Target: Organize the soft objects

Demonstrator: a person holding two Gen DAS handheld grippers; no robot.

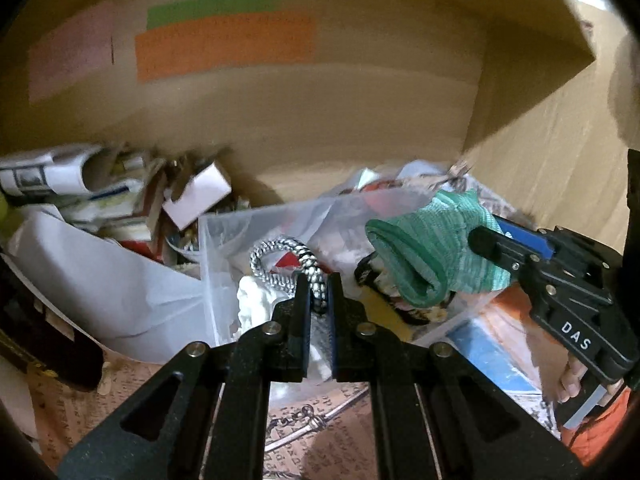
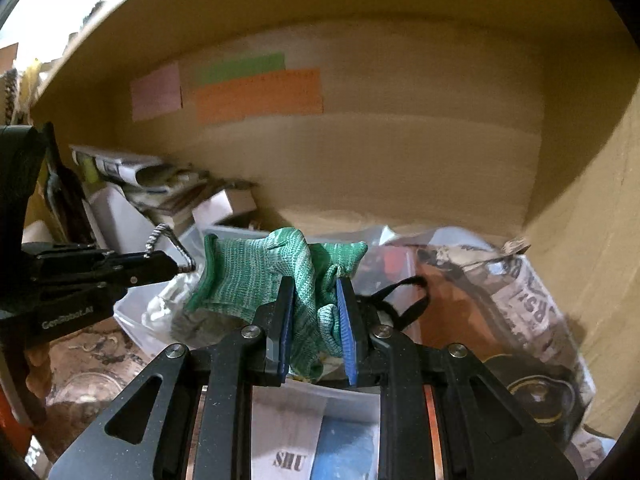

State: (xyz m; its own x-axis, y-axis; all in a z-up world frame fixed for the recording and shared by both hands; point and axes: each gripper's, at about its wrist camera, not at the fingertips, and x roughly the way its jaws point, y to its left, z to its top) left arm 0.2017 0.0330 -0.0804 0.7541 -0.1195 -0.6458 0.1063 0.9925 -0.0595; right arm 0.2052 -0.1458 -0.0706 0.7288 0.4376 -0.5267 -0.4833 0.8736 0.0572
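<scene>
We've got the right tongs [image 2: 314,328] pinching the green glove [image 2: 260,276], cuff hanging left over the clear bin [image 1: 216,280], while just beside it our left tongs [image 1: 320,292] clamp the speckled cord [image 1: 280,254] looping up over that bin.

Looking forward along each tool's fingers, close over a clear plastic bin [image 1: 224,280], both facing the cardboard wall [image 1: 360,120] ahead, sharing bin, wall and orange label [image 2: 260,96].

Glove [image 2: 256,276]: hanging over the bin's [image 1: 208,264] right side.
Cord [image 1: 288,264]: hanging left of glove.
Papers [image 1: 80,184]: lying behind bin's left corner.
</scene>
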